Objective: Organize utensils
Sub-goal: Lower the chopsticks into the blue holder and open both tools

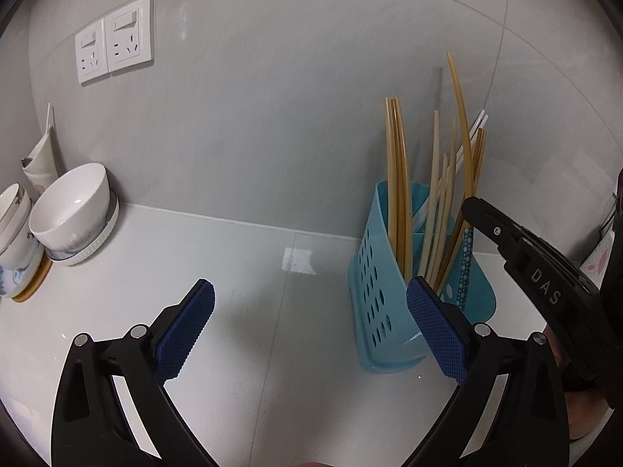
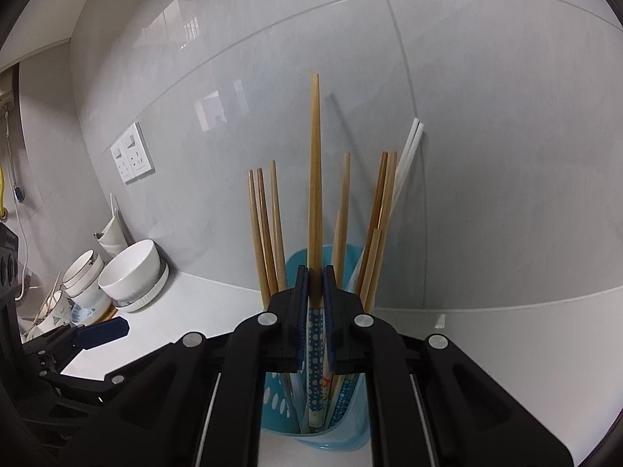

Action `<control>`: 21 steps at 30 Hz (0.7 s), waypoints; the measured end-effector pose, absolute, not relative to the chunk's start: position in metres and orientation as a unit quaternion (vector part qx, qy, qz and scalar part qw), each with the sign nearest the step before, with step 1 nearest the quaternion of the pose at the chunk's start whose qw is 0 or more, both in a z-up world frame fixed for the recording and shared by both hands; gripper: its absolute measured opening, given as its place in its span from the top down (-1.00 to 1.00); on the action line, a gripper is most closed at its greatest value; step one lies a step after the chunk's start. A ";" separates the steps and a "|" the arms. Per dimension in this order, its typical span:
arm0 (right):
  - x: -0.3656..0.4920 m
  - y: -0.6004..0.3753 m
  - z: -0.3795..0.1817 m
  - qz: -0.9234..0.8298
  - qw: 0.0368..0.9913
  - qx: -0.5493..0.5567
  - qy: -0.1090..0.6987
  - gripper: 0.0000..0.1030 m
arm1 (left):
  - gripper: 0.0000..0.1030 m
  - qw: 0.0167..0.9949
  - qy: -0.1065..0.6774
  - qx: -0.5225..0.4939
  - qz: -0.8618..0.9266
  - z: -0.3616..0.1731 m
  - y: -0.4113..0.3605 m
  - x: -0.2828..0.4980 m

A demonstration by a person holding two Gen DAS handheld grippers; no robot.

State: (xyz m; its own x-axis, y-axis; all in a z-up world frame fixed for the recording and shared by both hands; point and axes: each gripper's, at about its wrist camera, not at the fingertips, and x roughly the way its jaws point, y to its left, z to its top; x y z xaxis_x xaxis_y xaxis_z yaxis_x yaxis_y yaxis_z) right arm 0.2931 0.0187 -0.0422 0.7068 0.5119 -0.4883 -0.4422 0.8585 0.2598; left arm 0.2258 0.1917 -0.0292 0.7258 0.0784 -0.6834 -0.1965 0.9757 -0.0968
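The right hand-held gripper [image 2: 315, 272] is clamped on one long tapered wooden chopstick [image 2: 314, 163], its blue pads pressed to either side of the shaft where the bare wood meets a blue dotted handle section. That chopstick stands nearly upright, rising toward twelve o'clock in the right wrist view, its lower end down inside the light blue perforated plastic utensil holder [image 1: 373, 280], which sits on the pale grey worktop [image 1: 253, 311] close to the grey tiled wall.

A chopstick like this is probably light and stiff, with a smooth lacquered surface that could slip or swivel between the pads. A hold low on the thicker part, as here, looks the safer place; a grip near the thin tip would likely let it pivot. The holder itself seems light enough to tip if the stick drags on its neighbours, the other wooden chopsticks [image 2: 268, 225] packed beside it.

The left hand-held gripper [image 1: 309, 292] is spread wide and holds nothing. From it, the holder lies at about two o'clock, just beyond its right pad, while a white ceramic bowl [image 1: 72, 210] sits well apart at ten o'clock.
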 end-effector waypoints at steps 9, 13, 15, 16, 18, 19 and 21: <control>0.287 0.018 -0.041 0.251 0.919 0.046 0.299 0.81 | -0.88 0.926 0.361 -0.080 0.073 -0.024 0.190 0.223; 0.280 0.007 -0.026 0.246 0.923 0.042 0.293 0.28 | -0.88 0.930 0.353 -0.080 0.071 -0.012 0.188 0.217; 0.275 0.000 -0.018 0.244 0.924 0.039 0.291 0.11 | -0.88 0.930 0.351 -0.081 0.070 -0.008 0.187 0.213; 0.271 -0.005 -0.012 0.244 0.926 0.038 0.287 0.02 | -0.88 0.931 0.349 -0.083 0.068 -0.004 0.186 0.210; 0.265 -0.012 -0.004 0.242 0.926 0.036 0.287 -0.17 | -0.88 0.932 0.347 -0.082 0.065 0.002 0.183 0.204; 0.261 -0.017 0.000 0.241 0.926 0.037 0.287 -0.29 | -0.88 0.932 0.346 -0.081 0.066 0.004 0.182 0.200; 0.252 -0.026 0.006 0.239 0.926 0.037 0.289 -0.48 | -0.88 0.932 0.346 -0.085 0.066 0.008 0.180 0.193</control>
